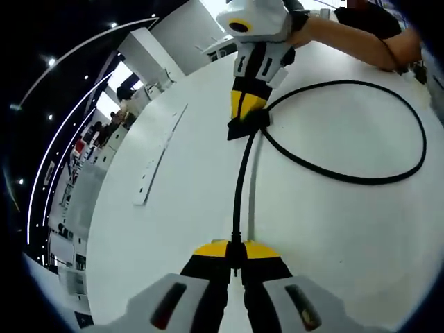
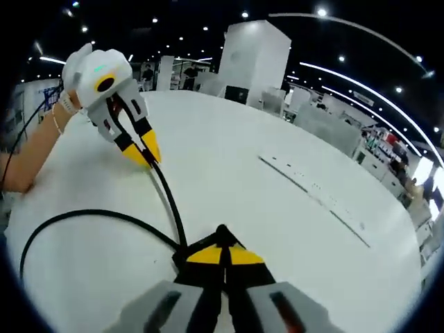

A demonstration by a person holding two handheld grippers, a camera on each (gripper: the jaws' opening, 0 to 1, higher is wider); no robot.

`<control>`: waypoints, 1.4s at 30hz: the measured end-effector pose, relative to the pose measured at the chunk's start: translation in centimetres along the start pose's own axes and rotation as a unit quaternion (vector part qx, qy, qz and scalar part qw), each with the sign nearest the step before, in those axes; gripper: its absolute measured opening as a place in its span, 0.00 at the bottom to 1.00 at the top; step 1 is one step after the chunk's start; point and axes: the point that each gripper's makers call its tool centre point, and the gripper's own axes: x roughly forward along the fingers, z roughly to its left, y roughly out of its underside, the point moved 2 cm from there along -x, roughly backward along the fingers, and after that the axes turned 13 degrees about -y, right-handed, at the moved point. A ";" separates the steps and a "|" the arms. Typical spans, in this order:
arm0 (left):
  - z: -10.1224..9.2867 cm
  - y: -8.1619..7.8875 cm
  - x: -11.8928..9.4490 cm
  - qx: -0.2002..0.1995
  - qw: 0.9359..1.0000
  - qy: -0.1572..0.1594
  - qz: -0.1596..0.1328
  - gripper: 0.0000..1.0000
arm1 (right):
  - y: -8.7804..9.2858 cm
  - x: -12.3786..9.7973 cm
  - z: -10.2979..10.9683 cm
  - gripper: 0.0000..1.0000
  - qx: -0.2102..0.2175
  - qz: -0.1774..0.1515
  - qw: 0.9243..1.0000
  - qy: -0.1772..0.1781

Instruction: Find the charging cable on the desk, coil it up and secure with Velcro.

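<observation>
A black charging cable (image 1: 239,180) lies on the white desk (image 1: 173,208), stretched straight between both grippers and curving into a wide loop (image 1: 388,173) on the right. My left gripper (image 1: 236,253) is shut on the near end of the cable. The right gripper (image 1: 246,119) enters from the top, shut on the cable where the loop begins. In the right gripper view, my right gripper (image 2: 222,250) pinches the cable (image 2: 170,201), and the left gripper (image 2: 147,154) holds it farther off. The loop (image 2: 62,222) runs off to the left there.
A person's forearm (image 1: 354,38) rests on the desk's far side, also seen as an arm (image 2: 31,156) at the left. A thin flat white strip (image 1: 161,154) lies on the desk, also the strip (image 2: 316,194). White pillars and counters stand beyond the desk.
</observation>
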 end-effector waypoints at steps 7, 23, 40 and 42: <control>-0.1 -0.1 -0.1 -0.003 1.000 -0.001 0.002 0.07 | 0.1 -0.2 0.1 0.03 -0.010 0.012 1.000 0.009; -0.3 -0.2 -0.3 0.005 1.000 -0.003 0.006 0.07 | -1.2 -2.2 -0.5 0.05 0.028 -0.044 0.999 0.005; -0.4 -0.5 -0.5 0.010 1.000 -0.002 0.007 0.07 | -0.8 -0.8 2.3 0.03 0.075 -0.035 0.993 -0.079; -0.4 -0.5 -0.6 0.012 1.000 -0.002 0.007 0.07 | -0.7 -0.6 2.2 0.03 0.096 -0.044 0.991 -0.086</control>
